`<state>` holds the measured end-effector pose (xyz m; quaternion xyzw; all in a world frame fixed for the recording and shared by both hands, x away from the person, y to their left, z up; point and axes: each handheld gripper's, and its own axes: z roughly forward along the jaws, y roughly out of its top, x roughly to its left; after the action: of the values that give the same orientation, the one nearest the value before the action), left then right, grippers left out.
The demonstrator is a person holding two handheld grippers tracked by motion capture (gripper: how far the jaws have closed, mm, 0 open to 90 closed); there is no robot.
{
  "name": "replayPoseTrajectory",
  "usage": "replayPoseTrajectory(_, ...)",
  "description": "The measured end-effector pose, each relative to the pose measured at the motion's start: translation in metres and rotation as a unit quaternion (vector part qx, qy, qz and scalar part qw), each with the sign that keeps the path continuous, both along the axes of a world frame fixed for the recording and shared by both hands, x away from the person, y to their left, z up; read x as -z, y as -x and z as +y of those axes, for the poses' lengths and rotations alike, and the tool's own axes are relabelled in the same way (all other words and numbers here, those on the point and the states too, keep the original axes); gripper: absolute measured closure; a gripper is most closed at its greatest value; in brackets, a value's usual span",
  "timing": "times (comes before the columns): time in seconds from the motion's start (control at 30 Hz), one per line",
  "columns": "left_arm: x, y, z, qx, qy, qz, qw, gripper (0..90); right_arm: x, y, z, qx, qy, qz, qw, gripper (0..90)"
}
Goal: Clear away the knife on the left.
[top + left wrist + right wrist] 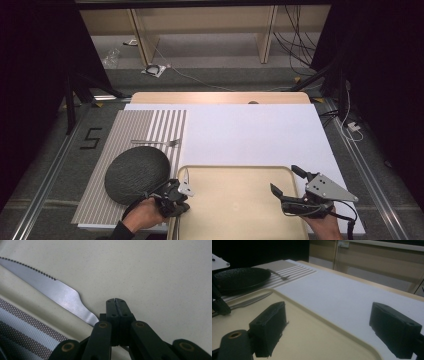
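Note:
A steel knife (pixel 57 290) with a serrated blade lies along the left rim of the beige tray (pixel 235 167); it is also seen in the right gripper view (pixel 249 302). My left gripper (pixel 116 300) is shut, its tips pressed together with nothing between them, low over the tray. The knife's handle runs under the left finger's linkage, and I cannot tell whether it touches. In the high view the left gripper (pixel 181 192) sits at the tray's near left corner. My right gripper (pixel 285 180) stands open over the tray's right side, its wide gap (pixel 329 325) holding nothing.
A dark round plate (pixel 136 172) rests on a striped placemat (pixel 130 125) left of the tray, with a fork (pixel 157 142) just beyond it. A white board (pixel 250 135) covers the table behind the tray.

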<state>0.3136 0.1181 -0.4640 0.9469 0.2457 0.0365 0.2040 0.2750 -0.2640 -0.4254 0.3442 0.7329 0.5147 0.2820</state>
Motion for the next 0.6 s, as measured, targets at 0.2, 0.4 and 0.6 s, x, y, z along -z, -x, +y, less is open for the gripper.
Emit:
replayPoseTrajectory(0.2,0.0,-0.0009,0.0041,-0.005,0.001,0.003,1.0,88.4,0.0001,-0.0001,0.0001,0.0,-0.001,-0.001,1.0,15.1)
replayPoseTrajectory(0.4,-0.0018,-0.0014,0.0057,-0.008,0.014,0.005,0.9999,80.3,0.0002,-0.0001,0.0003,-0.002,-0.001,-0.003,1.0,15.1)
replayPoseTrajectory(0.6,-0.0059,-0.0022,0.0063,-0.014,0.039,0.003,0.9991,54.5,0.0002,0.0,0.0,-0.002,0.0,-0.001,1.0,15.1)
